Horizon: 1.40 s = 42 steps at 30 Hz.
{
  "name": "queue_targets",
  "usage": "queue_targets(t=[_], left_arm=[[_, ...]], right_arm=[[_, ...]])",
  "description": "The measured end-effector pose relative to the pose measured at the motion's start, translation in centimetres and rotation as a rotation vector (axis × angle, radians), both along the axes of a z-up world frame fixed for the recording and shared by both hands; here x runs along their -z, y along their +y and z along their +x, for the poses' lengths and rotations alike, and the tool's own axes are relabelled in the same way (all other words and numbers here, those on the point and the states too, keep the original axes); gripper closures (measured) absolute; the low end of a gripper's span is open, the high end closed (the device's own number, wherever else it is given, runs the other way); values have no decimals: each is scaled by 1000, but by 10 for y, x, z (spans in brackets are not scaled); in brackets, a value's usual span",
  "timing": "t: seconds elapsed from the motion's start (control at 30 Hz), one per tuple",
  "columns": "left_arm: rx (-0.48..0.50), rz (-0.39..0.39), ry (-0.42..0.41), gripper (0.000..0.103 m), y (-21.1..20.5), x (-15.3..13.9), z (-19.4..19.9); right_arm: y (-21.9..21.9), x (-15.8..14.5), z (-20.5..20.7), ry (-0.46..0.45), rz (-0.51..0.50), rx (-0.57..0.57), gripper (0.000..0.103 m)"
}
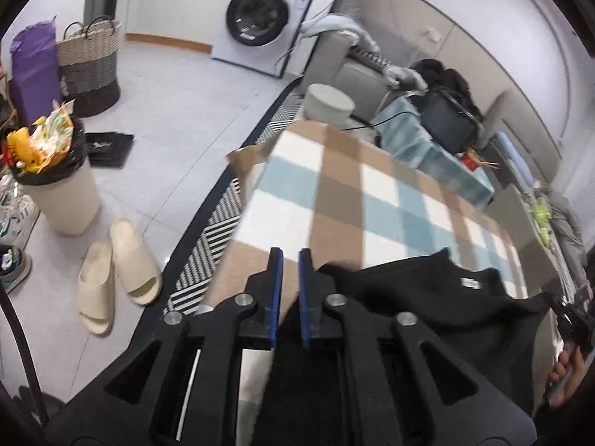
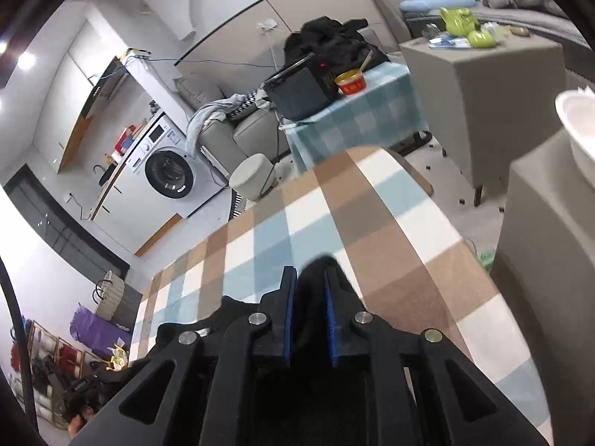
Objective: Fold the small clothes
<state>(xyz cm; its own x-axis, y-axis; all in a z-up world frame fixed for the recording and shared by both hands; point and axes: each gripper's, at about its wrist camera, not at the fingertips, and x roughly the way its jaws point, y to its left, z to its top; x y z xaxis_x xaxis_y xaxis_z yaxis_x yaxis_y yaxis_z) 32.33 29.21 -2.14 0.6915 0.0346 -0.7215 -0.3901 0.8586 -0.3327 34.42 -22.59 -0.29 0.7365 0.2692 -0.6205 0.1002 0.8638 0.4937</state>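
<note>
The left gripper (image 1: 289,256) has its fingers (image 1: 277,290) set a narrow slot apart. Black cloth of the black garment (image 1: 427,297) runs down from the right finger into the slot lower down, but at the tips the checked cloth shows through the gap; whether the pads still press on the cloth cannot be told. The right gripper (image 2: 309,273) has its fingers (image 2: 289,312) slightly parted, with a bunched corner of the garment filling the gap between the blue pads and standing proud of the tips.

The garment lies near both grippers on the worktop (image 1: 334,193), which is covered by a brown, blue and white check cloth. It spans from the left gripper to the right, collar label up.

Step in hand, judged: carrying or laying an edge of the garment for a fold. To do it well, keep both corners level, hold the edge taut between the grippers, lower it flat onto the cloth, then open the fingers fully before drawing back so no fabric drags.

Containers: a cream bin (image 1: 59,193) on the floor, left, is overfilled with wrappers. A woven basket (image 1: 91,63) stands far left; its contents are not visible. A red and yellow bowl (image 2: 349,81) on the far table holds a stick.
</note>
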Motion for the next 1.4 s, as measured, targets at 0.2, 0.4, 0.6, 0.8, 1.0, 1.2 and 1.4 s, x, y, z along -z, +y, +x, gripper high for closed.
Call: queue_targets(t=[0.2, 0.4, 0.6, 0.8, 1.0, 1.2, 1.4], left_arm=[[-2, 24, -62, 49, 5, 2, -25], [144, 100, -44, 48, -32, 6, -40], [259, 185, 6, 47, -64, 15, -14], [319, 131, 24, 103, -63, 28, 40], [32, 27, -38, 103, -9, 28, 38], [61, 21, 9, 103, -7, 32, 29], [106, 59, -5, 49, -30, 22, 8]], right_arm=[[-10, 6, -23, 6, -100, -3, 70], [1, 21, -25, 71, -220, -79, 61], [20, 25, -24, 86, -279, -154, 60], [23, 26, -16, 109, -287, -160, 59], [12, 29, -13, 124, -282, -122, 55], [12, 33, -6, 147, -229, -139, 53], [40, 24, 2, 113, -89, -241, 53]])
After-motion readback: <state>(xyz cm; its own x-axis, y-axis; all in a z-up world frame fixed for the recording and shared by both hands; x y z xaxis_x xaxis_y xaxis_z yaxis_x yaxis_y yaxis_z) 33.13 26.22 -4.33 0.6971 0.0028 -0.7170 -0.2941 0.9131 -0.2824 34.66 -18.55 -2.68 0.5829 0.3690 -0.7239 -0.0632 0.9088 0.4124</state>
